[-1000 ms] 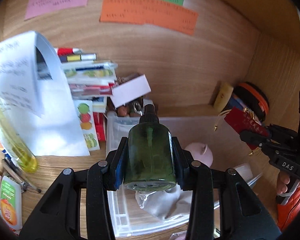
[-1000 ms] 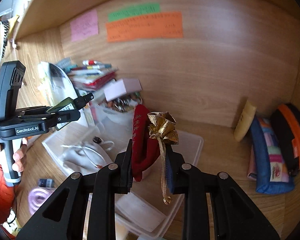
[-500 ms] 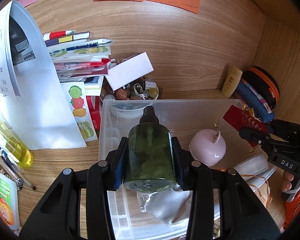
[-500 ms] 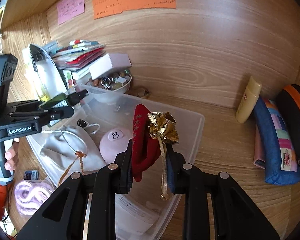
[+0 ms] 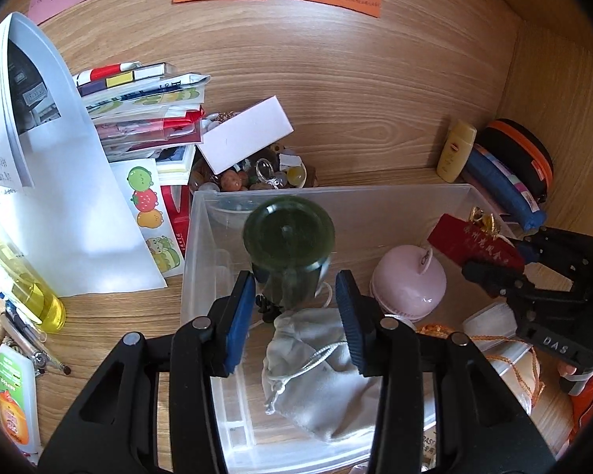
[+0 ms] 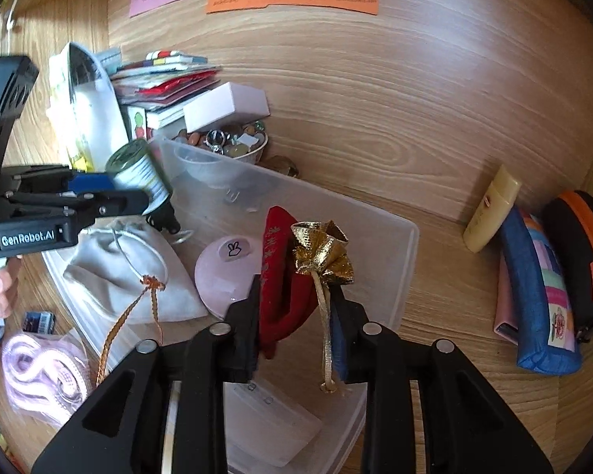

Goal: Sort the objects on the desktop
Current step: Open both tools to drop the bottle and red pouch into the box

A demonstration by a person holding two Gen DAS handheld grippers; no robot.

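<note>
My left gripper [image 5: 294, 314] is open over the clear plastic bin [image 5: 336, 193]. The green bottle [image 5: 288, 239] is free of its pads and tips cap-down into the bin; it also shows in the right wrist view [image 6: 140, 179], blurred. My right gripper [image 6: 296, 324] is shut on a red pouch with a gold bow [image 6: 286, 272] and holds it above the bin [image 6: 395, 260]. The pouch also shows in the left wrist view [image 5: 474, 245]. In the bin lie a grey drawstring bag [image 5: 320, 375] and a pink round case [image 5: 409, 282].
A bowl of beads [image 5: 253, 175] and a stack of books [image 5: 146, 118] stand behind the bin. Papers [image 5: 39, 177], a yellow bottle [image 5: 39, 300] and pens [image 5: 27, 339] are at left. A yellow tube [image 6: 490, 209] and pencil cases [image 6: 541, 288] lie at right.
My left gripper opened and the green bottle dropped out of it, tipping forward into the bin. Both grippers moved lower and closer to the bin. The right gripper kept the red pouch.
</note>
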